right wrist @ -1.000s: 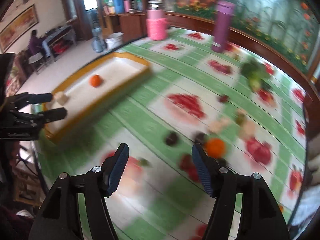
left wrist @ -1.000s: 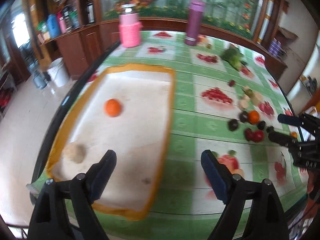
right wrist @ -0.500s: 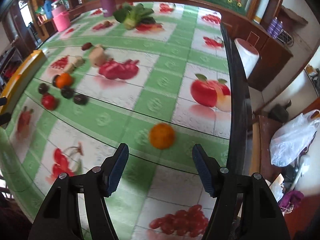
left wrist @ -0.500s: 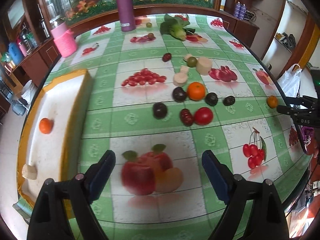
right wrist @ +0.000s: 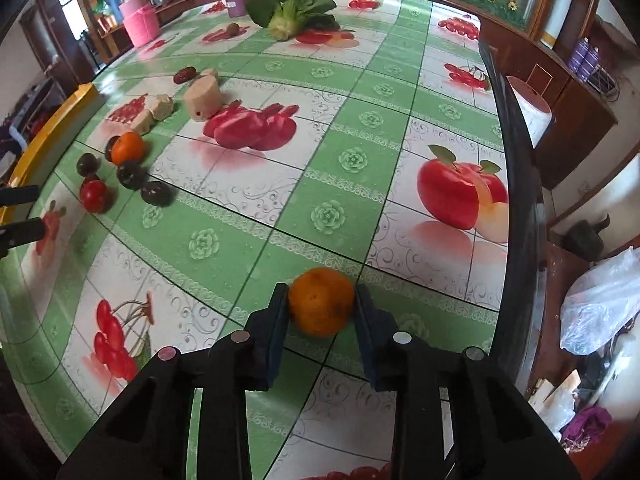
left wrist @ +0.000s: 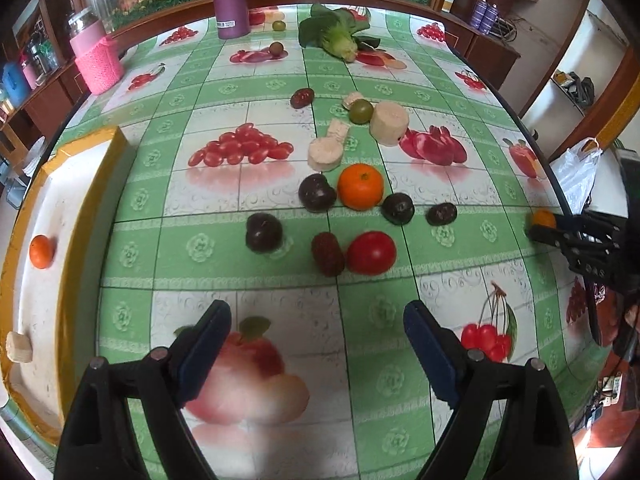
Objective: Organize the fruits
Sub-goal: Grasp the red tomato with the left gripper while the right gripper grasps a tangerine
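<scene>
Right wrist view: my right gripper [right wrist: 321, 312] has just been closing, and its blue pads now press both sides of a small round orange mandarin [right wrist: 321, 307] that a moment ago lay free on the cloth between my spread jaws.
Left wrist view: my left gripper [left wrist: 316, 344] hangs wide and empty over the printed apple on the green-and-white fruit-patterned tablecloth [left wrist: 224, 240]; it has swung off the tray to face the fruit pile.
What this means: the pick looks made (lift not begun, I judge), so carrying comes next.
Where the fruit is: the gripped mandarin sits near the table's right edge, well apart from the pile. In the pile are a larger orange [left wrist: 360, 186], a red tomato [left wrist: 371, 252] and several dark plums [left wrist: 263, 232], close together.
Destination: the yellow-rimmed white tray [left wrist: 68, 280] at the table's left side already holds one small orange [left wrist: 41, 251] and a pale chunk [left wrist: 19, 347].
Edges: the dark table rim [right wrist: 520, 200] runs just beside my right jaws, with a drop beyond it.
Open room: bare cloth lies between the mandarin and the pile; to reach the tray I must pass over or around the fruit cluster and clear the raised yellow rim.
</scene>
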{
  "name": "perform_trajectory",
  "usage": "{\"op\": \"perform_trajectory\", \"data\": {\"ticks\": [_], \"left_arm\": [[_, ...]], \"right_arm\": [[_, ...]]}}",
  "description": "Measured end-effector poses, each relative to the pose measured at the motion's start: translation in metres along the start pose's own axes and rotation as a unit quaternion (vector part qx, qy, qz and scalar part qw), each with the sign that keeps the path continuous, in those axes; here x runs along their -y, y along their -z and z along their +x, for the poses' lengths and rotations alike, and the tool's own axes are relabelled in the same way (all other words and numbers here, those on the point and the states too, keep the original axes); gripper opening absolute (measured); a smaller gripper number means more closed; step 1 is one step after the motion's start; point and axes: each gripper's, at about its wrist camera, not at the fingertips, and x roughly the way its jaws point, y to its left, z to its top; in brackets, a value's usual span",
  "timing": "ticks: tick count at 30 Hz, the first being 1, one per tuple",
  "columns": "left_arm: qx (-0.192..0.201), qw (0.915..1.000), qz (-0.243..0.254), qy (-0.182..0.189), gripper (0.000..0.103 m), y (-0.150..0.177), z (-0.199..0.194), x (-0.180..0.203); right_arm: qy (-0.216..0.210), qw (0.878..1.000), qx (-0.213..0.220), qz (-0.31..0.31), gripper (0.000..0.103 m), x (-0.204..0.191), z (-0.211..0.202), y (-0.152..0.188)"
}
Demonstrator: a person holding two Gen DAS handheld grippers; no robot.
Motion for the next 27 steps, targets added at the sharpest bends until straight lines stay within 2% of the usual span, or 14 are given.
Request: {"op": "perform_trajectory", "data": {"ticks": [1, 3, 6, 9, 13, 15, 18, 19, 20, 27], "left_arm": [[-0.003, 1.0000, -0.003, 0.002, 0.089, -0.002, 0.004, 0.000], [-0.013, 0.9996, -0.010, 0.021, 0.081, -0.004, 0.009, 0.002], [-0.017, 0.9981, -0.012, 0.059, 0.080, -0.002, 0.011, 0.013], [-0.004, 0.9976, -0.005, 0.069, 0.080, -0.005, 0.013, 0.028], [-0.013, 0.9978, 0.002, 0.065, 0.079, -0.011, 0.027, 0.040], [-0.019, 0.9985, 0.007, 0.052, 0.074, -0.015, 0.035, 0.041], [-0.011, 0.9991, 0.008, 0.041, 0.054, -0.018, 0.041, 0.037], [-0.009, 0.9989, 0.006, 0.045, 0.042, -0.020, 0.041, 0.035], [-0.012, 0.9983, 0.000, 0.056, 0.036, -0.021, 0.041, 0.033], [-0.011, 0.9971, -0.009, 0.075, 0.036, -0.005, 0.030, 0.029]], "right_arm": [[-0.005, 1.000, 0.004, -0.004, 0.031, -0.003, -0.002, 0.000], [-0.013, 1.000, 0.010, -0.015, 0.031, -0.012, -0.008, 0.003], [-0.025, 0.999, 0.017, -0.028, 0.031, -0.023, -0.013, 0.005], [-0.037, 0.999, 0.019, -0.032, 0.031, -0.028, -0.014, 0.003], [-0.047, 0.998, 0.021, -0.034, 0.031, -0.030, -0.014, -0.001], [-0.054, 0.998, 0.021, -0.032, 0.031, -0.030, -0.013, -0.001], [-0.062, 0.997, 0.020, -0.027, 0.031, -0.030, -0.013, -0.001], [-0.064, 0.997, 0.021, -0.025, 0.031, -0.029, -0.013, 0.000], [-0.067, 0.997, 0.022, -0.023, 0.031, -0.029, -0.013, 0.000], [-0.069, 0.997, 0.031, -0.027, 0.031, -0.032, -0.019, 0.003]]}}
